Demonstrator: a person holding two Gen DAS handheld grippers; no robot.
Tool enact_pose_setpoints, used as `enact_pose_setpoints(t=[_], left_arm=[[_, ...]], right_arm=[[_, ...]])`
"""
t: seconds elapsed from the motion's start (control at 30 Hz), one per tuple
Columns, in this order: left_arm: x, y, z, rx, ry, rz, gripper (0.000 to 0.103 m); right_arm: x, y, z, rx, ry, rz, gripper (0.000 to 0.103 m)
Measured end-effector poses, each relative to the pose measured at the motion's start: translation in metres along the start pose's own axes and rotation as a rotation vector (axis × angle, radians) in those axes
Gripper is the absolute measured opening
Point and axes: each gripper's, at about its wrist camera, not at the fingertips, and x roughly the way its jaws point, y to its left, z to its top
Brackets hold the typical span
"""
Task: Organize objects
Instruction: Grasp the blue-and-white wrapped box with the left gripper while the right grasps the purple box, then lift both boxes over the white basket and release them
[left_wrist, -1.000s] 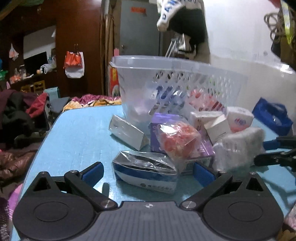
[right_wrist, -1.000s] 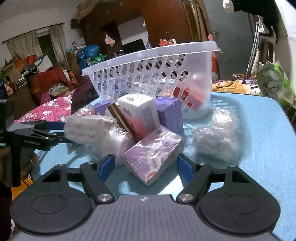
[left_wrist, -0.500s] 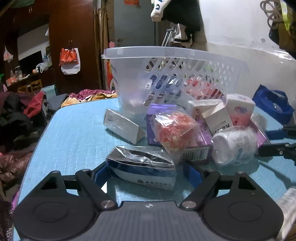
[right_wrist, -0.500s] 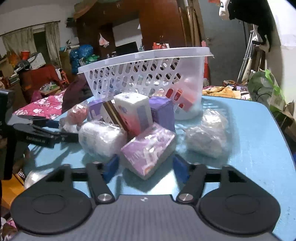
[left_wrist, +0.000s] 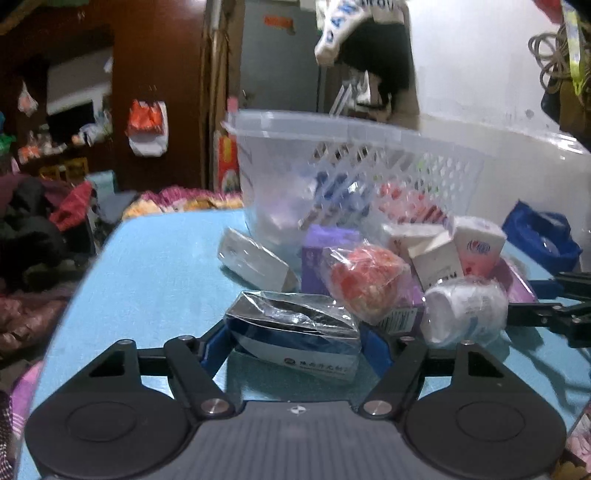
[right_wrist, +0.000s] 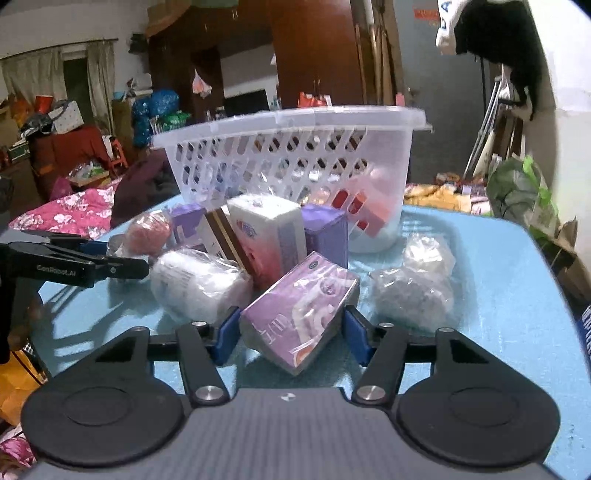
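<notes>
A heap of packaged goods lies on the blue table (left_wrist: 155, 273) in front of a clear plastic basket (left_wrist: 354, 155), which also shows in the right wrist view (right_wrist: 295, 147). My left gripper (left_wrist: 293, 341) has closed on a blue and silver wrapped box (left_wrist: 295, 332); its blue pads touch both ends. My right gripper (right_wrist: 290, 332) has closed on a purple tissue pack (right_wrist: 303, 310). Both items rest on the table.
The heap holds a red netted ball in plastic (left_wrist: 365, 284), a white wrapped jar (left_wrist: 465, 310), a pink-white tissue pack (right_wrist: 266, 232), purple boxes (right_wrist: 325, 232), a white carton (left_wrist: 255, 262) and clear bags (right_wrist: 413, 291). The basket holds several items.
Both grippers moved forward around their items and closed from wide open onto them. The white jar rolled and settled beside the heap.
</notes>
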Motion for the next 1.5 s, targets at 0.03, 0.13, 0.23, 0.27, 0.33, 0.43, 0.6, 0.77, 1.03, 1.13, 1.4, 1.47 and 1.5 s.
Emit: enact_pose_setpoints(t=[0.03,0.13,0.23,0.27,0.33,0.43,0.6,0.77,1.03,1.13,1.4,1.47,1.5], left_arm=[[-0.003,0.0,-0.002,0.001,-0.02,0.008,0.077],[-0.014,0.004,-0.007,-0.033,-0.073,-0.001,0.076],[-0.028,0.006,-0.008,-0.051,-0.142,-0.003,0.077],[-0.032,0.006,-0.007,-0.055,-0.165,-0.008,0.076],[-0.036,0.006,-0.005,-0.056,-0.186,-0.014,0.077],[-0.039,0.005,-0.004,-0.054,-0.204,-0.023,0.076],[-0.044,0.006,0.001,-0.064,-0.231,-0.052,0.076],[-0.054,0.001,0.029,-0.054,-0.284,-0.093,0.076],[-0.029,-0.019,0.144,-0.015,-0.297,-0.153,0.077],[-0.001,-0.027,0.166,-0.012,-0.241,-0.109,0.077],[0.045,-0.025,0.157,-0.015,-0.144,-0.078,0.103],[0.038,-0.02,0.149,-0.013,-0.159,-0.084,0.103],[0.033,-0.016,0.143,-0.02,-0.171,-0.09,0.103]], right_arm=[[-0.004,0.001,0.0,-0.004,-0.012,0.003,0.062],[-0.017,0.004,-0.001,-0.012,-0.053,0.007,0.062],[-0.023,0.003,0.0,-0.01,-0.073,0.008,0.062],[-0.025,0.002,0.0,-0.008,-0.08,0.009,0.062],[-0.027,0.001,0.002,-0.002,-0.09,0.009,0.062],[-0.03,0.0,0.003,0.007,-0.105,0.019,0.062],[-0.038,-0.001,0.015,0.006,-0.139,0.023,0.062],[-0.05,-0.002,0.049,-0.03,-0.207,0.013,0.062],[-0.017,-0.008,0.156,-0.099,-0.26,-0.01,0.062],[0.014,-0.013,0.18,-0.102,-0.213,-0.022,0.062],[0.032,-0.016,0.162,-0.128,-0.197,-0.06,0.102],[0.016,-0.018,0.151,-0.129,-0.23,-0.051,0.103],[0.009,-0.02,0.146,-0.122,-0.232,-0.046,0.103]])
